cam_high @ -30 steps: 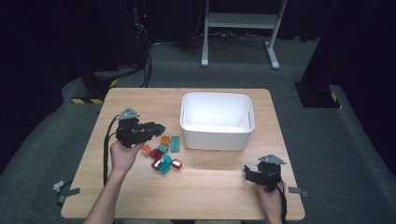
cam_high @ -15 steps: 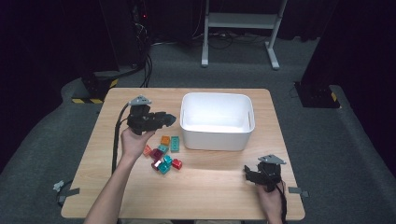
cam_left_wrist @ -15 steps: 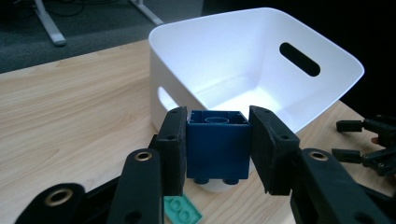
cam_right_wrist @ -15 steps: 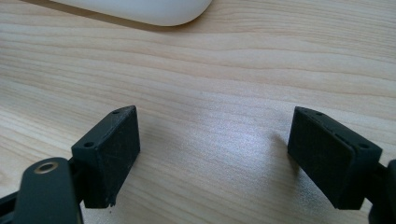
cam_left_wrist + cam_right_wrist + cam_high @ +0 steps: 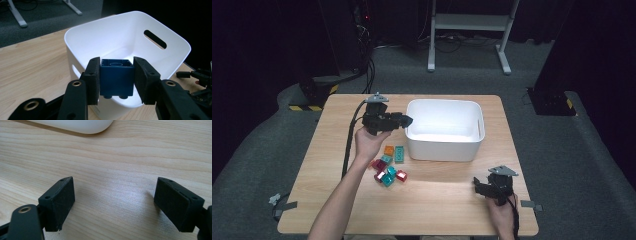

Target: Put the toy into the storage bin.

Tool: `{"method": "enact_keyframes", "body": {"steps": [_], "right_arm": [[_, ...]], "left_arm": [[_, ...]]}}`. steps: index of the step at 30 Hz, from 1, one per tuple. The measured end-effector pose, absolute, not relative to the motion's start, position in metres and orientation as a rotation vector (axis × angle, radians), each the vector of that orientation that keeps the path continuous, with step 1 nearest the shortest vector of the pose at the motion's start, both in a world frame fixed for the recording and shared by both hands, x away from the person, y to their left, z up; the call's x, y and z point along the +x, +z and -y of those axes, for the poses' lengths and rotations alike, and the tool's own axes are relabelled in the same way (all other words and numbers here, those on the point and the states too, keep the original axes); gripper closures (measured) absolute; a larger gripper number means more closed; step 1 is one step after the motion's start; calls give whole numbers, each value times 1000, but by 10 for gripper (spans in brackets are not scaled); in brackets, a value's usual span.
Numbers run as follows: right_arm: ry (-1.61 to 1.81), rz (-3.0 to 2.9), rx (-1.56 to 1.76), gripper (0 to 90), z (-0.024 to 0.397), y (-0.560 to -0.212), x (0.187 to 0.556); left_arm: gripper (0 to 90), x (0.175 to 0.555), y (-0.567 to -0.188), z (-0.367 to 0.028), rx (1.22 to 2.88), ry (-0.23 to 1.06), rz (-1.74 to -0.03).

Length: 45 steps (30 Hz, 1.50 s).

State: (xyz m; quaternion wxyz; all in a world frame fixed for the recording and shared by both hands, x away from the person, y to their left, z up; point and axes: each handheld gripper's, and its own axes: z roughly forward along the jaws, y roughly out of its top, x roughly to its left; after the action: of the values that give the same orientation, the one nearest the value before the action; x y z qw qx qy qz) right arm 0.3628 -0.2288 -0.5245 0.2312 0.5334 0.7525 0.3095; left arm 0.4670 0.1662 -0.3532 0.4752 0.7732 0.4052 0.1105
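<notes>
left claw (image 5: 116,83): closed on a blue block (image 5: 115,78), which is clamped by two opposite flat sides between the pads; in the high view the left claw (image 5: 404,121) is seen held at the near-left rim of the white bin.
blue block: carried clear of the surface, just at the bin's rim, with the bin's hollow directly ahead of the claw; its studs point downward and its open underside is turned up.
handling: the block is judged to be light, rigid, hollow plastic with smooth, somewhat slippery faces; it is not thought fragile, and a short drop should be tolerated.
where to grip: the flat side walls are best taken squarely and near mid-height, as they are now; a hold across the corners or on the studs would probably twist out.
white bin (image 5: 446,130): set just ahead of the left claw; it appears empty, with a slot handle (image 5: 155,39) cut in its far wall.
in the way: only the bin's near rim (image 5: 75,53) lies beneath the block, and it must be cleared before release.
loose blocks (image 5: 389,165): a small cluster of orange, teal and red pieces is left on the surface below and behind the left claw, beside the bin's near-left corner.
right claw (image 5: 122,205): jaws spread wide with nothing between them, resting low over bare surface (image 5: 112,157); in the high view the right claw (image 5: 479,187) is well apart from the left claw, near the front edge.
</notes>
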Motion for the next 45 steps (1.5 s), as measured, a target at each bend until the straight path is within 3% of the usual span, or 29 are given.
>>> {"method": "enact_keyframes", "body": {"steps": [19, 24, 45], "right_arm": [[852, -2072, 1463, 169, 229, -524, 363], [853, -2074, 1464, 168, 228, -524, 363], [854, -2075, 1464, 168, 228, -524, 362]], "left_arm": [[578, 485, -369, -121, 1970, 256, -948], [465, 486, -374, -118, 1993, 264, -963], [414, 451, -360, -181, 1904, 381, -1022]]}}
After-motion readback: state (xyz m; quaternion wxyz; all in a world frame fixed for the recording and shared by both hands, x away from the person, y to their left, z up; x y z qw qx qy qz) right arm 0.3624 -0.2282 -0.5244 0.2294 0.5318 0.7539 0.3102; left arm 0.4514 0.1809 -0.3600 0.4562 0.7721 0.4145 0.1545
